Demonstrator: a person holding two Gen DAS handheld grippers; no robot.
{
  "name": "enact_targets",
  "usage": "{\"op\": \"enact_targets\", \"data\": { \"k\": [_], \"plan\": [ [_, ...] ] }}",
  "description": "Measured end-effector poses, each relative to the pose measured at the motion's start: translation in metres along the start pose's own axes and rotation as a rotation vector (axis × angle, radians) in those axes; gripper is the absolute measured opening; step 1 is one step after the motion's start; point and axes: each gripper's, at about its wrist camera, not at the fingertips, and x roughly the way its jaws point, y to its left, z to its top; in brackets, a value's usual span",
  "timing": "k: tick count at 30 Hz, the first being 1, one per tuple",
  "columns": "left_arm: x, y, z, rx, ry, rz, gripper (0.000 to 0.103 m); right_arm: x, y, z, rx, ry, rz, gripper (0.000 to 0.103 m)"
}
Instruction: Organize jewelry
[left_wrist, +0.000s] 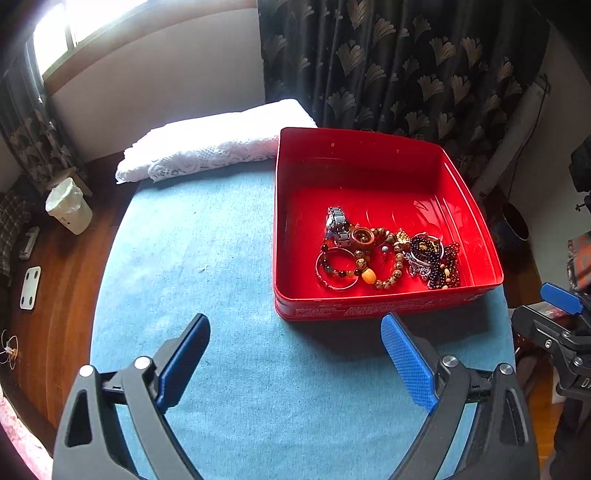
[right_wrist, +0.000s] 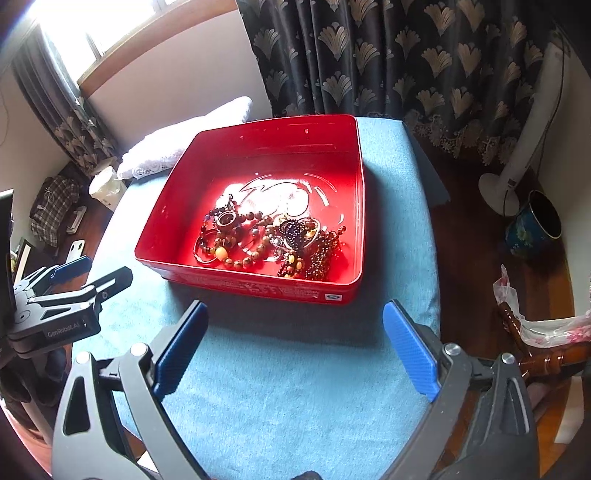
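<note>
A red tin box stands on a blue cloth-covered table; it also shows in the right wrist view. Inside lies a heap of jewelry: bead bracelets, a metal bangle, a watch band, dark bead strands. My left gripper is open and empty, above the cloth just in front of the box's near-left corner. My right gripper is open and empty, in front of the box's near wall. The left gripper also shows in the right wrist view, to the left of the box.
A folded white lace cloth lies at the table's far left, beside the box. Dark patterned curtains hang behind. A white bin stands on the wooden floor at left. A fan stand and a blue pot stand at right.
</note>
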Motion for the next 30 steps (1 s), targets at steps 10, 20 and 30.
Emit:
{"op": "enact_targets", "data": {
  "k": [10, 20, 30],
  "plan": [
    [0.003, 0.001, 0.0, 0.002, 0.007, 0.005, 0.092, 0.008, 0.0, 0.0, -0.001, 0.02, -0.001, 0.093],
    [0.006, 0.002, 0.001, 0.001, 0.012, 0.007, 0.092, 0.012, -0.001, 0.001, 0.001, 0.03, -0.003, 0.093],
    [0.008, 0.003, 0.001, 0.002, 0.015, 0.009, 0.092, 0.012, -0.001, 0.001, 0.001, 0.03, -0.003, 0.093]
  ]
}}
